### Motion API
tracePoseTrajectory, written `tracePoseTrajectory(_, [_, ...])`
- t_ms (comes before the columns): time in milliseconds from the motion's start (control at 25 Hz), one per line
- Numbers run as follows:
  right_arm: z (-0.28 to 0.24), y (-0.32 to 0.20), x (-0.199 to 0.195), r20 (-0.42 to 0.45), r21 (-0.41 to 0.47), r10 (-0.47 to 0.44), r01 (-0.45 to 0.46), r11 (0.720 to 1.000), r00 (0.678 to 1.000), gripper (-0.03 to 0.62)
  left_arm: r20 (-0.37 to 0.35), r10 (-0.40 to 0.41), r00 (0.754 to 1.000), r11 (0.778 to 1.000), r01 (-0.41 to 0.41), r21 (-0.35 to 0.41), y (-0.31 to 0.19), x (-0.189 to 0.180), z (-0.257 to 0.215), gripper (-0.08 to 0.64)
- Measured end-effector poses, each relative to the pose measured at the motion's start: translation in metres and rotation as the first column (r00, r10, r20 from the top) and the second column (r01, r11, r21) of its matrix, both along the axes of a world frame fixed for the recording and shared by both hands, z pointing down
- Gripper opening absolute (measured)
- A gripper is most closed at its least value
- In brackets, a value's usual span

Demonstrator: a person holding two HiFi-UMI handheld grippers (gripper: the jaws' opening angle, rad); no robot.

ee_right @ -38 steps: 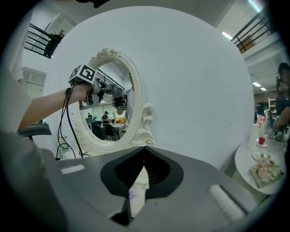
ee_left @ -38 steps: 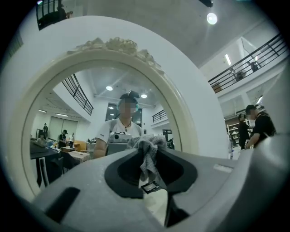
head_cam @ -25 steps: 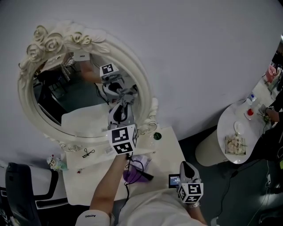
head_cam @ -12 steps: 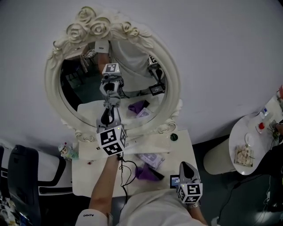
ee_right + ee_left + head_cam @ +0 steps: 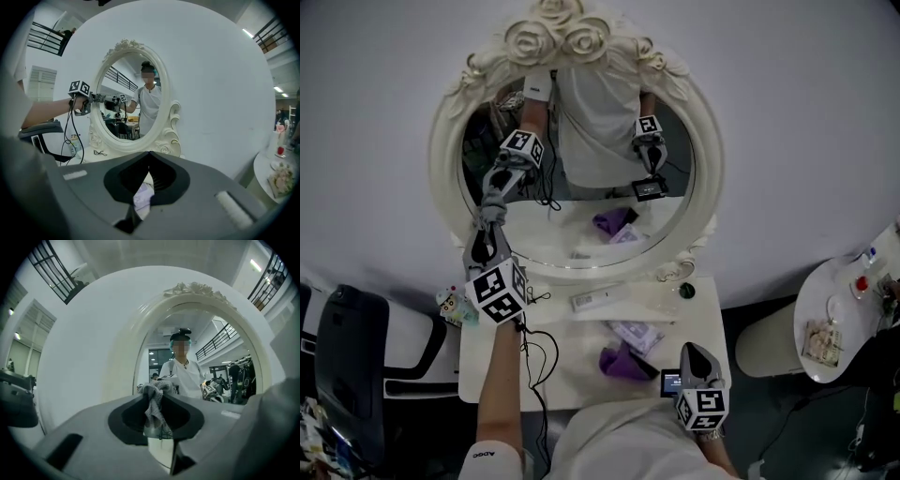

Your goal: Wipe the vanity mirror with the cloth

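The oval vanity mirror [image 5: 581,141] has a cream frame with carved roses and stands at the back of the white table [image 5: 487,375]. My left gripper [image 5: 485,217] is shut on a grey cloth [image 5: 491,206], which it holds against the left side of the glass near the frame. In the left gripper view the cloth [image 5: 154,406] hangs bunched between the jaws, with the mirror frame [image 5: 126,362] close ahead. My right gripper [image 5: 694,354] is low by the person's body, shut and holding nothing. The right gripper [image 5: 149,153] faces the mirror [image 5: 126,93] from a distance.
On the table lie a purple pouch [image 5: 623,361], a white packet [image 5: 600,298], a small dark jar [image 5: 687,292] and a little screen device [image 5: 670,382]. A black chair [image 5: 347,356] stands at the left. A round white side table [image 5: 839,319] is at the right.
My left gripper has carried the cloth leftward across the glass, from the middle to the left side. The head view has shifted so the mirror sits centred. The right gripper has stayed put.
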State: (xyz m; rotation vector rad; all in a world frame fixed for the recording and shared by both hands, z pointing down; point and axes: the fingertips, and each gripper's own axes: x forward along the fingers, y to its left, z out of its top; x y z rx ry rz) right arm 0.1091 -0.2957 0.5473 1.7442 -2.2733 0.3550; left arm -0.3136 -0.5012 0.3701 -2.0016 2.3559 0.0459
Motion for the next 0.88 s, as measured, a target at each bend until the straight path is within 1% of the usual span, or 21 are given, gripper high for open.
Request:
tracePoseTrajectory(80, [0.000,-0.001,-0.003,-0.004,-0.001,-0.010,0.010,1.000,1.000,0.008,-0.012,0.000,1.000,1.000,0.000,0.000,0.006,-0.001,0.003,0.077])
tracePoseTrajectory(160, [0.000,-0.003,-0.005,-0.006,-0.001,-0.023,0.023,1.000,1.000,0.008,-0.015,0.021,1.000,1.000,-0.021,-0.003,0.012,0.011,0.007,0.077])
tracePoseTrajectory(240, [-0.001,-0.005,-0.005,-0.008,0.001,-0.035,0.035,0.999,0.999,0.008,-0.016,0.067,0.998,0.998,-0.067,-0.010,0.016,0.037,0.012,0.077])
tracePoseTrajectory(360, [-0.001,-0.007,0.000,-0.010,0.001,-0.043,0.043,0.999,0.999,0.008,-0.009,0.179,0.984,0.984,-0.179,-0.022,0.017,0.096,0.019,0.077])
tracePoseTrajectory(480, [-0.003,-0.006,0.009,-0.011,0.004,-0.040,0.040,0.999,0.999,0.008,0.010,0.305,0.952,0.952,-0.304,-0.044,0.013,0.162,0.026,0.077])
tracePoseTrajectory(600, [-0.003,-0.002,0.028,-0.012,0.002,-0.011,0.012,1.000,1.000,0.008,-0.004,0.396,0.918,0.918,-0.395,-0.042,0.006,0.219,0.029,0.077])
tracePoseTrajectory(720, [0.001,0.004,0.058,-0.008,-0.010,0.054,-0.054,0.998,0.998,0.008,-0.022,0.477,0.879,0.878,-0.477,-0.035,0.000,0.275,0.033,0.077])
tracePoseTrajectory(880, [0.003,0.015,0.096,-0.014,-0.015,0.140,-0.140,0.990,0.990,0.008,-0.008,0.565,0.825,0.824,-0.564,-0.045,-0.006,0.344,0.043,0.077])
